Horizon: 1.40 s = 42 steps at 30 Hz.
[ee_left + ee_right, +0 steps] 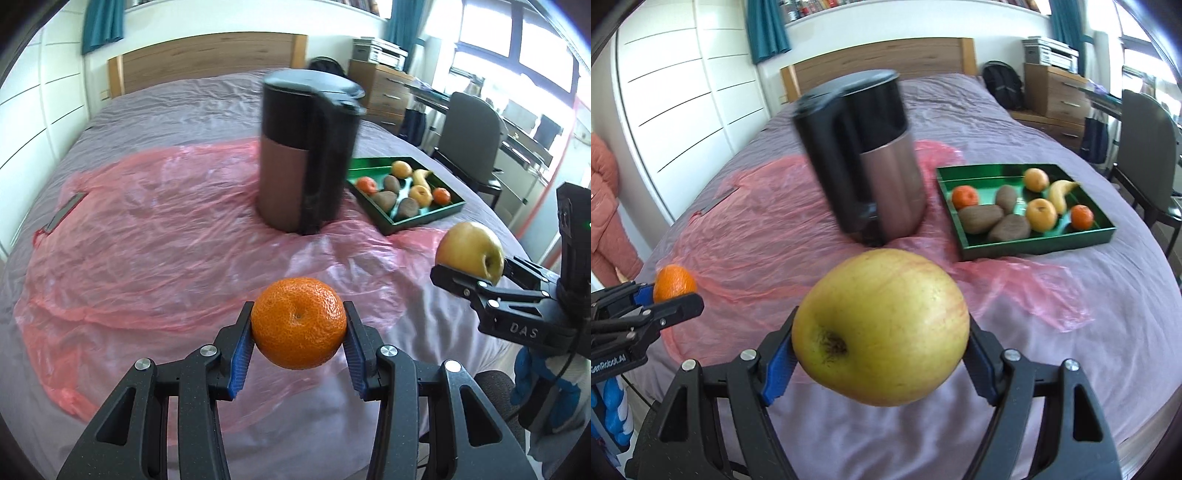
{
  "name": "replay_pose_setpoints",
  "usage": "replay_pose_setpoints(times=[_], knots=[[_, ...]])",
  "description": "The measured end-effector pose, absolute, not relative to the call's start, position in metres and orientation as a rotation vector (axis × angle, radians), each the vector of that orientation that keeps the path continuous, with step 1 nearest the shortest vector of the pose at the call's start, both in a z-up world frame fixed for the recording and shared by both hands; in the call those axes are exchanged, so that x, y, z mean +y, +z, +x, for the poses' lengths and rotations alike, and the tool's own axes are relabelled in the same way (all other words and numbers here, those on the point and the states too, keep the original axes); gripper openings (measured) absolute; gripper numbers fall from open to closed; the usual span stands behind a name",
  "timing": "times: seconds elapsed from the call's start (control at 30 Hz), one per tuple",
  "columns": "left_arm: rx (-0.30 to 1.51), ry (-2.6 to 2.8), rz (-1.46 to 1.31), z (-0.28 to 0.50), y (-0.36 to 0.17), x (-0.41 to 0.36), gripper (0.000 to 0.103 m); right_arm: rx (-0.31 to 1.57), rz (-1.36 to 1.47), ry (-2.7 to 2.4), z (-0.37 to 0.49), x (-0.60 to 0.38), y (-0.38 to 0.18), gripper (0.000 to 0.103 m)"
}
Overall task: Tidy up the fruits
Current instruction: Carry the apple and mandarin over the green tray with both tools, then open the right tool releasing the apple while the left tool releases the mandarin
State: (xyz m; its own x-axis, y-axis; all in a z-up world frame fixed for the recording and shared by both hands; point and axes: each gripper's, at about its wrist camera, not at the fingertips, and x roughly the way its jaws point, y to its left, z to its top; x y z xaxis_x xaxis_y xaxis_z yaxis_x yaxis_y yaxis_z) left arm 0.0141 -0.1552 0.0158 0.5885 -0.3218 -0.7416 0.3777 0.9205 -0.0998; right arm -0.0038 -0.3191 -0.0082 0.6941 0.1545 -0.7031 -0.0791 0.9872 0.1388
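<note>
**Both grippers loaded above a covered bed**

The work surface is a bed (1071, 350) under a wrinkled mauve sheet, with a thin pink plastic sheet (147, 240) spread loosely over its middle. A tall black-and-copper canister (871, 166) stands on the plastic near the centre, blurred in both views. At about 2 o'clock from it, just beside it on bare sheet, sits a green tray (1034, 245) holding three brown kiwi-like fruits, two small oranges, two yellow round fruits and a banana.

The left gripper (299, 325) is clamped on a mandarin (299, 321), blue pads pressing both sides, held clear above the plastic. The right gripper (882, 343) is clamped on a yellow-green apple (882, 325), also held clear of the bed. In the left wrist view the apple (471, 249) hangs at 3 o'clock from the mandarin, well apart from it.

A wooden headboard (207, 59) closes the far edge at 12 o'clock; white panelled doors (683, 103) run along the left. A chest of drawers (1056, 92) and a grey chair (469, 136) stand off the right side. Open bed surface lies in front of the tray and left of the canister.
</note>
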Motion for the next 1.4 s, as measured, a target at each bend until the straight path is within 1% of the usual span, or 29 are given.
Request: replay_pose_setpoints(times=[0.3, 0.5, 0.7, 0.93, 1.23, 1.4], knots=[[0.858, -0.544, 0.135, 0.037, 0.023, -0.247, 0.039, 0.760, 0.155, 0.004, 0.014, -0.408, -0.002, 0.103], [0.860, -0.602, 0.161, 0.064, 0.025, -0.299, 0.039, 0.754, 0.172, -0.044, 0.038, -0.451, -0.004, 0.103], [0.848, -0.614, 0.182, 0.103, 0.024, -0.344, 0.039, 0.748, 0.171, -0.063, 0.071, -0.481, -0.007, 0.103], [0.839, -0.573, 0.181, 0.168, 0.013, -0.395, 0.039, 0.743, 0.149, -0.079, 0.123, -0.510, -0.014, 0.103], [0.865, -0.438, 0.145, 0.256, -0.023, -0.428, 0.039, 0.742, 0.140, -0.081, 0.196, -0.538, -0.034, 0.103], [0.872, -0.393, 0.139, 0.282, -0.040, -0.432, 0.039, 0.745, 0.134, -0.062, 0.229, -0.542, -0.044, 0.103]])
